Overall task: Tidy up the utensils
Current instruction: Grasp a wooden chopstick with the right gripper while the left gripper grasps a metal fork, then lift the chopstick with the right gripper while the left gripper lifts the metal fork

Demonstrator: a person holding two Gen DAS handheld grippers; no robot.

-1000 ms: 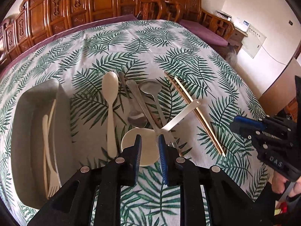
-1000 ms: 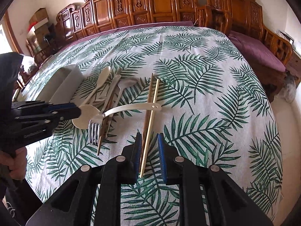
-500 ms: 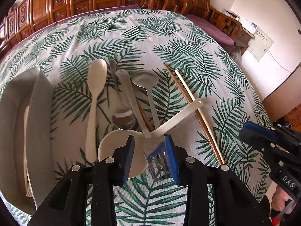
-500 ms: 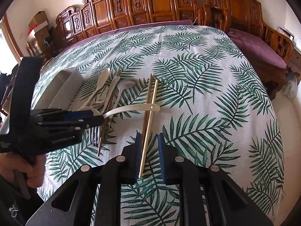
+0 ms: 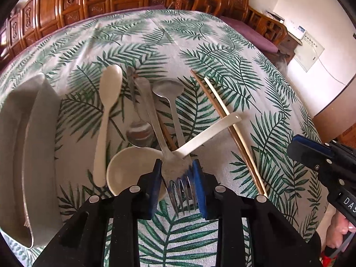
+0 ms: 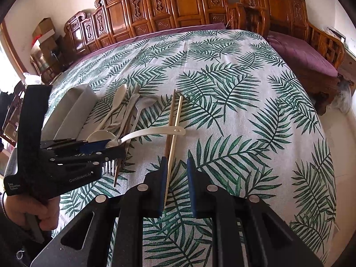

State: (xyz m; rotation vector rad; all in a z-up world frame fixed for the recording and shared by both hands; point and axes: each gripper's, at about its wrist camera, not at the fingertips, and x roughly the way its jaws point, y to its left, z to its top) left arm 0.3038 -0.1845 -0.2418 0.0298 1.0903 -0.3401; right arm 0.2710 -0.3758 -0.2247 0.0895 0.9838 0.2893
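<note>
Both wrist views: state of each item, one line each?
Left gripper: open, jaws astride the fork head.
Right gripper: open, over the chopstick ends.
Metal fork: flat on the cloth, ungripped.
Ladle: lying on the cloth.
Chopsticks: side by side.
Tray: fork inside.

Glossy metal fork (image 5: 175, 169), matt cream ladle (image 5: 133, 169) (probably plastic), woven cloth tablecloth (image 5: 222, 51).

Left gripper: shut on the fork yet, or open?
Open. The left gripper has its blue pads either side of the fork head, with a gap showing on each side. The fork lies flat on the tablecloth.
</note>
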